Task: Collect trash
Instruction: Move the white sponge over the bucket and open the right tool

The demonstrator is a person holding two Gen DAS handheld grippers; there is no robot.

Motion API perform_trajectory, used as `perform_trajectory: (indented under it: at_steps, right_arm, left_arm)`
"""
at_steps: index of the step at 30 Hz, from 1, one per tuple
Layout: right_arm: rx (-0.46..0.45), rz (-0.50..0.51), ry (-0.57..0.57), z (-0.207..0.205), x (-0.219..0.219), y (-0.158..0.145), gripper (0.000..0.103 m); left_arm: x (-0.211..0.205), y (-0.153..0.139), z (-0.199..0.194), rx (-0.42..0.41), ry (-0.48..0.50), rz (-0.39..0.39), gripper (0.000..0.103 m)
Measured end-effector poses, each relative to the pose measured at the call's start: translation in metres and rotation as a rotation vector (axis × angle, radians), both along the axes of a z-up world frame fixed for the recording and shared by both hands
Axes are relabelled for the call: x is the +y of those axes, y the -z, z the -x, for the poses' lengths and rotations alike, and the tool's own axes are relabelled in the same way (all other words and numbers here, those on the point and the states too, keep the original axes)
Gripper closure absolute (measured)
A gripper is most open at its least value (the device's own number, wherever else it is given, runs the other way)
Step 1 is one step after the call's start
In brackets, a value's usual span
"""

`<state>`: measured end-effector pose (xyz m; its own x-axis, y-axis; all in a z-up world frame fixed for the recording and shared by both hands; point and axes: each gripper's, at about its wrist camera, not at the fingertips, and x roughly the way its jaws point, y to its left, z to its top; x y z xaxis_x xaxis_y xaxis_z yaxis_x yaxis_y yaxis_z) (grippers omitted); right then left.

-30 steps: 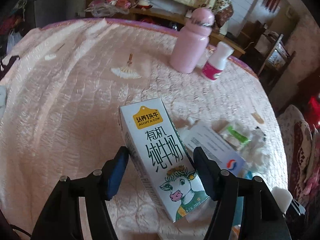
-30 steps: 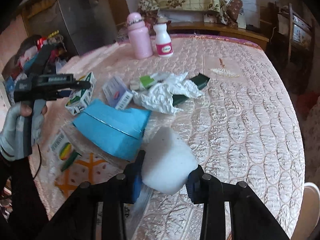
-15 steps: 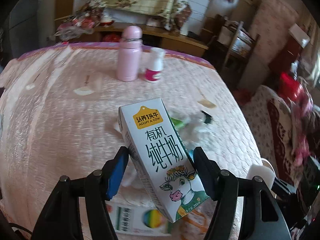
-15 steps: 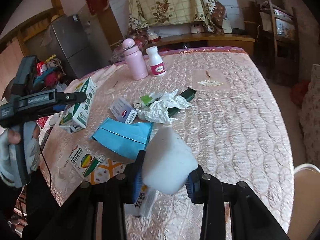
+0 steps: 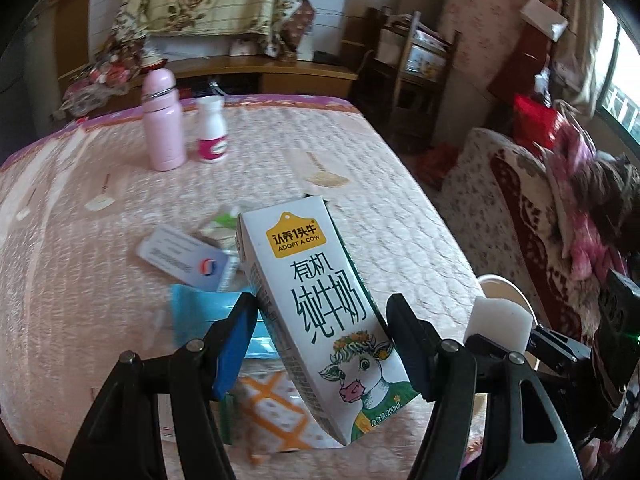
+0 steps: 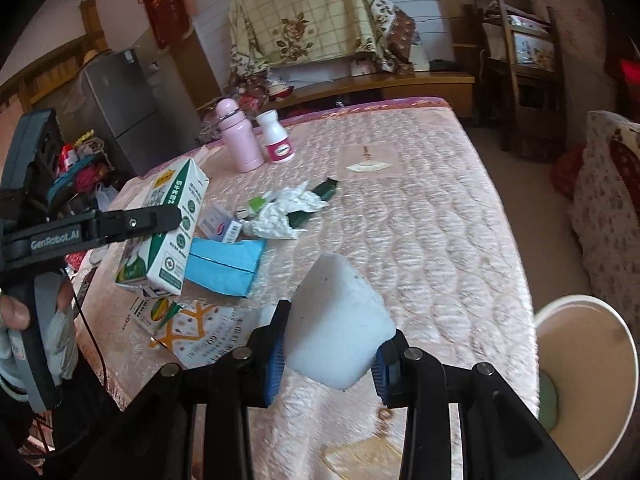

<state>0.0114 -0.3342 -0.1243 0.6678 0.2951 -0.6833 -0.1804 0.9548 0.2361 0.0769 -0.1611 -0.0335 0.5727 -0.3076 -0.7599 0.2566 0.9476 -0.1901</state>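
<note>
My left gripper (image 5: 320, 336) is shut on a white and green milk carton (image 5: 320, 312) with a cow on it, held above the table's near edge; the carton also shows in the right wrist view (image 6: 164, 232). My right gripper (image 6: 330, 356) is shut on a white foam block (image 6: 336, 336), also seen in the left wrist view (image 5: 500, 324). A white bin (image 6: 584, 384) with a beige inside stands below the table's right edge. More trash lies on the table: a blue packet (image 6: 224, 264), crumpled white paper (image 6: 280, 216), a small white and blue box (image 5: 184, 258).
A pink bottle (image 5: 162, 128) and a white bottle with a pink label (image 5: 212, 132) stand at the table's far side. The pink quilted cloth (image 6: 420, 220) covers the table. A floral sofa (image 5: 532, 200) is to the right, wooden furniture behind.
Both grippers have lifted and pulled back toward the table's near right edge with their loads. The white bin has come into view at the right.
</note>
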Motion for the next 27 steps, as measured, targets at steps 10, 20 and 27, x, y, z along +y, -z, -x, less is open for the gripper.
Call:
perform_trajectory:
  at_steps: [10, 20, 27]
  right_arm:
    - [0.007, 0.008, 0.129, 0.028, -0.061, 0.000, 0.065]
    - [0.011, 0.028, 0.251, 0.050, -0.114, 0.000, 0.064]
    - [0.016, 0.031, 0.302, 0.060, -0.137, 0.002, 0.064]
  left_arm:
    - [-0.076, 0.003, 0.017, -0.006, 0.137, -0.016, 0.035]
    - [-0.133, 0.011, 0.024, 0.005, 0.224, -0.024, 0.035]
    - [-0.159, 0.016, 0.027, 0.020, 0.267, -0.025, 0.035]
